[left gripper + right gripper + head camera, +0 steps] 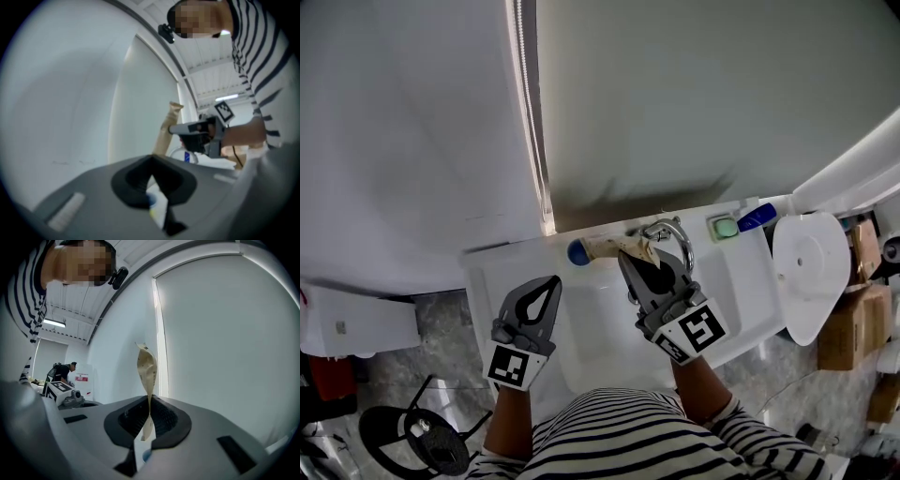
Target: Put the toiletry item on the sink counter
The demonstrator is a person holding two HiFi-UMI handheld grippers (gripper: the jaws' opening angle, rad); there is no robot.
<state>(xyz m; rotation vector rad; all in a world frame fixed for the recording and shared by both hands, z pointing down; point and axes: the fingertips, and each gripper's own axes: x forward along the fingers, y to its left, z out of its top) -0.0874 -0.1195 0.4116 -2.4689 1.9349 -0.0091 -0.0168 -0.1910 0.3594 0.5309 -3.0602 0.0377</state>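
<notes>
A cream toiletry tube (pixel 614 247) with a blue cap (pixel 577 252) hangs level over the back rim of the white sink (pixel 511 272). My right gripper (pixel 627 255) is shut on the tube's crimped end. In the right gripper view the tube (pixel 146 366) stands up out of the closed jaws of that gripper (pixel 150 399). My left gripper (pixel 553 281) is shut and holds nothing, over the left side of the basin, just short of the cap. The left gripper view shows its own gripper (pixel 151 161) closed, with the right gripper (pixel 197 133) and the tube (pixel 168 131) beyond.
A chrome faucet (pixel 672 234) rises beside the right gripper. A green soap dish (pixel 726 227) and a blue item (pixel 757 217) lie on the counter's back right. A white toilet lid (pixel 811 272) and cardboard boxes (pixel 848 323) stand to the right, and a black stool (pixel 412 436) at lower left.
</notes>
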